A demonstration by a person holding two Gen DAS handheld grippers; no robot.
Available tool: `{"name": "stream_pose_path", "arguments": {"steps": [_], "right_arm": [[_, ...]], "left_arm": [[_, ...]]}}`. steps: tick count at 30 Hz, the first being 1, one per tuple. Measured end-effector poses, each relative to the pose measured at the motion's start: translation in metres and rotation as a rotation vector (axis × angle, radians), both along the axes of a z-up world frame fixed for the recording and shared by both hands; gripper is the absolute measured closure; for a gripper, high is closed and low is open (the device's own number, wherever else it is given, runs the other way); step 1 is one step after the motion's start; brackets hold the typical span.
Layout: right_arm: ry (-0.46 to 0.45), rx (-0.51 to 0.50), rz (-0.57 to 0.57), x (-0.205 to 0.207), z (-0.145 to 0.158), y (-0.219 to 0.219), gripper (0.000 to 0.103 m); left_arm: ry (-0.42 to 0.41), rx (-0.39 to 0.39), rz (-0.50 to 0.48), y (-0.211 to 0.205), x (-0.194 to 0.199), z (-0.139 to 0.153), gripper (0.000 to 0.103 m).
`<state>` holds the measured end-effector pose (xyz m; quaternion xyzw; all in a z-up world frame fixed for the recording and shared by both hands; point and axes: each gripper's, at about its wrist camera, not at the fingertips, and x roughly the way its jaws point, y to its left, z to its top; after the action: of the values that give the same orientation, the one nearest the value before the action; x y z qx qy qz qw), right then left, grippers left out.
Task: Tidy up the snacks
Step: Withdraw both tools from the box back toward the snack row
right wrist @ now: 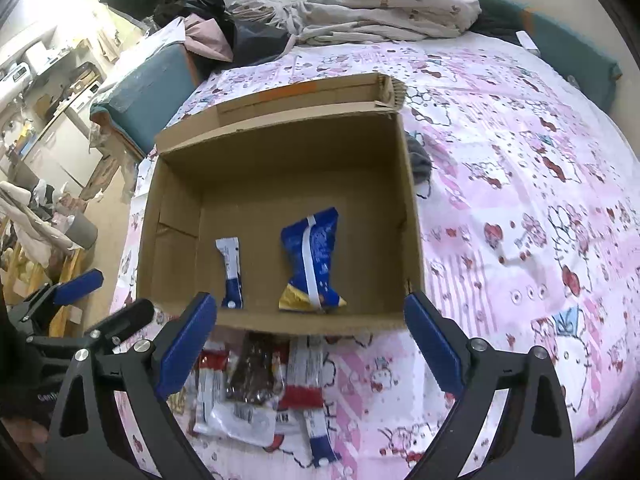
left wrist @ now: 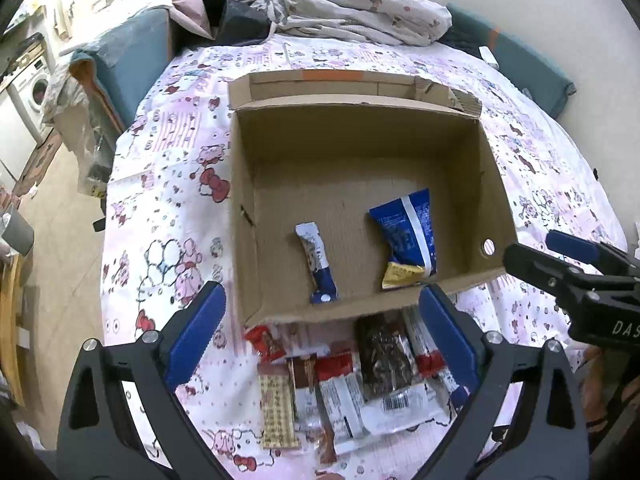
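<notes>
- Snacks (left wrist: 360, 380): a loose heap of foil and plastic wrappers lies on the patterned bedsheet (left wrist: 168, 208), just in front of the near wall of the cardboard box (left wrist: 492, 184). Two packets are already inside the box: a slim blue-and-white stick (left wrist: 318, 264) and a fatter blue pouch (left wrist: 408, 236), lying apart on its floor.
- Left gripper (left wrist: 320, 336): jaws spread wide, nothing between them, hanging over the heap near the box's front edge.
- Right gripper (right wrist: 312, 344): also wide open and empty, above the same pile from the other side.
- Handling, as I judge it: these packets look light and crinkly, so weight is no worry, but the film is slick and the flat ones overlap, so a pinch may drag a neighbour along or slide off.
- The dark packet (left wrist: 384, 356) on top of the heap looks the easiest to take. It sits highest and has some bulk for the pads to close on.
- Where to grip: across the narrow width at mid-body, not at the sealed end, which would fold and slip.
- The thin sticks, such as the red-and-blue one (right wrist: 316, 420), lie flat on soft bedding, so the fingertips likely need to press down into the sheet to get under an edge.
- Contents may be brittle, so a gentle squeeze seems wise.
</notes>
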<state>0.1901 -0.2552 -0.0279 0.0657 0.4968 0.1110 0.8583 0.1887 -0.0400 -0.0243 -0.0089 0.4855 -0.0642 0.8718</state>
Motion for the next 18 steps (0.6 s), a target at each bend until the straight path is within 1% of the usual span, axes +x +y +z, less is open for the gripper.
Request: {"name": "stream_pose_path", "arguments": {"steps": [6, 10, 15, 18], "right_arm": [[-0.002, -0.012, -0.009, -0.023, 0.004, -0.004, 0.006], [0.007, -0.016, -0.017, -0.036, 0.001, -0.007, 0.006], [0.04, -0.002, -0.035, -0.049, -0.012, -0.014, 0.006], [0.072, 0.019, -0.041, -0.054, -0.025, -0.018, 0.006]], "left_arm": [[-0.001, 0.008, 0.022, 0.011, -0.02, 0.002, 0.007], [0.007, 0.012, 0.049, 0.023, -0.032, 0.0, 0.007], [0.033, 0.009, 0.126, 0.044, -0.043, -0.01, 0.007], [0.06, -0.021, 0.174, 0.06, -0.046, -0.017, 0.007]]}}
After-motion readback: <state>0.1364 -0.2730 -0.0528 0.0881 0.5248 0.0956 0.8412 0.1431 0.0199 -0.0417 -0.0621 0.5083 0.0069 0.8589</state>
